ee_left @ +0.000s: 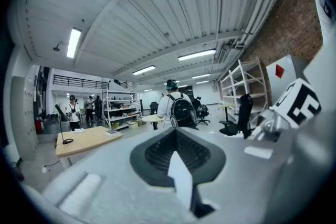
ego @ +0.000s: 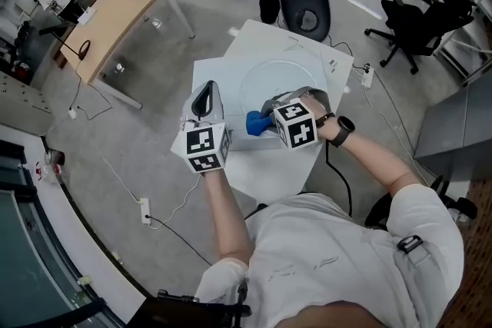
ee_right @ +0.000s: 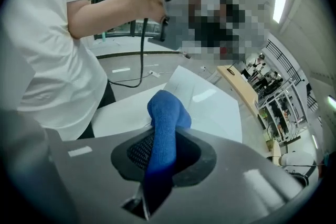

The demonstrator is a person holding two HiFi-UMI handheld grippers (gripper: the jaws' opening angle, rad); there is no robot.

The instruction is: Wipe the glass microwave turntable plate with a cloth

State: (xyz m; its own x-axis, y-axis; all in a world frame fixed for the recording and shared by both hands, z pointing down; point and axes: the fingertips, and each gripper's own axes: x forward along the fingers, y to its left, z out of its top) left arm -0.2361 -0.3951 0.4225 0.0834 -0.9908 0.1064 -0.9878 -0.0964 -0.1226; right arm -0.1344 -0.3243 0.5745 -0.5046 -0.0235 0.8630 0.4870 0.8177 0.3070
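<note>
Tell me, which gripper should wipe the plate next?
Probably the right gripper. Its jaws are shut on the blue cloth, and it sits right at the edge of the glass plate. The left gripper is shut with no cloth and sits off to the plate's side.

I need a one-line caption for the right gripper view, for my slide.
Right gripper shut on a blue cloth, with a white table behind.
</note>
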